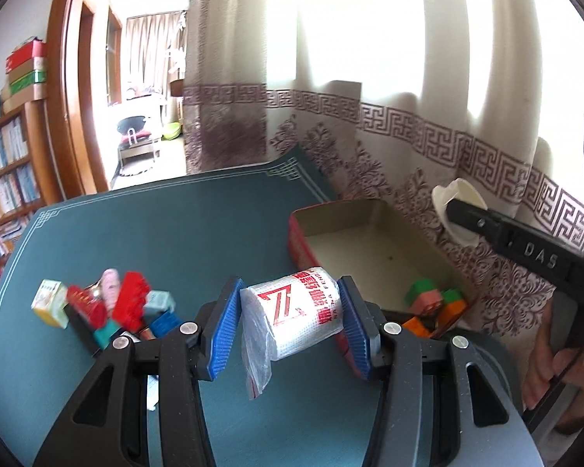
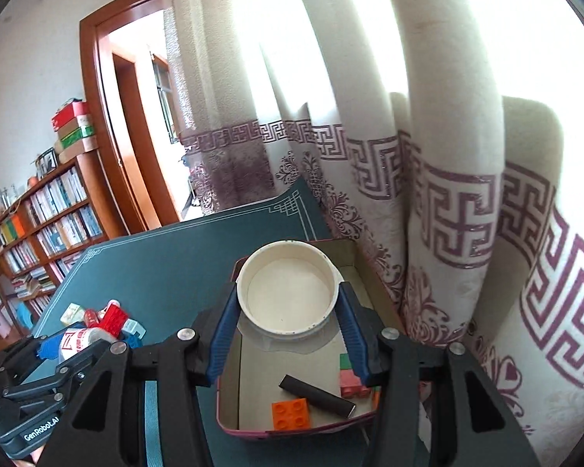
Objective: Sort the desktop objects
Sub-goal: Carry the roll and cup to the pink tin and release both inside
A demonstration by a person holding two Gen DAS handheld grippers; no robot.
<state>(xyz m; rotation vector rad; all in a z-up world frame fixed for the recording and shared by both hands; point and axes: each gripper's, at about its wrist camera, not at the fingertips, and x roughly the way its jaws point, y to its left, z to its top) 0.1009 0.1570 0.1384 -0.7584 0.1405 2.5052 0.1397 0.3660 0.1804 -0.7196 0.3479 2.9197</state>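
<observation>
Desktop objects, mid-sort: my left gripper [image 1: 290, 321] clamps a bagged roll [image 1: 298, 311], light and soft, above the table [image 1: 175, 233]; my right gripper [image 2: 288, 327] pinches a rigid white tub [image 2: 288, 292] by its sides over the tin [image 2: 253, 432].

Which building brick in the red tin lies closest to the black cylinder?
The orange four-stud brick, right beside the black cylinder near the red tin's front wall; the pink brick and green brick sit behind it.
</observation>
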